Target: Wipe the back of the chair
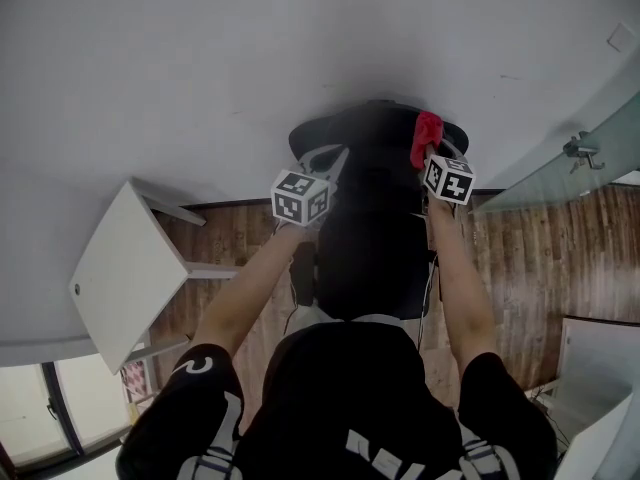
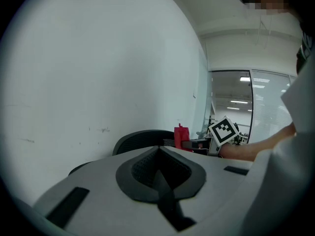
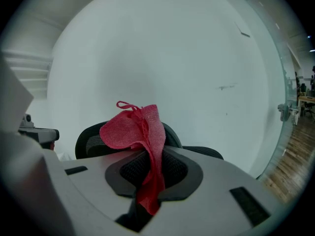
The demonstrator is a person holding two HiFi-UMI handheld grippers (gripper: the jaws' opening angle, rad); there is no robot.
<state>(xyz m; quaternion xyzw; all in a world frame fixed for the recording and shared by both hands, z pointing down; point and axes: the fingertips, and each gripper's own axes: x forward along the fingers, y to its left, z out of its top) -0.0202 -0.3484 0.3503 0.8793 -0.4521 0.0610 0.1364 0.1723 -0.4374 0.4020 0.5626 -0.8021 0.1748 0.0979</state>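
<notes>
A white side table [image 1: 120, 268] stands on the wooden floor [image 1: 520, 258], well apart from what seems a glass partition [image 1: 560, 173].

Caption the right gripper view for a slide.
Right gripper holding a red cloth in front of the black chair back.

My torso [image 1: 350, 408] hides the chair's [image 1: 370, 238] seat from above; the cloth's [image 3: 140, 127] lower end vanishes inside my right gripper [image 3: 150, 186].
</notes>
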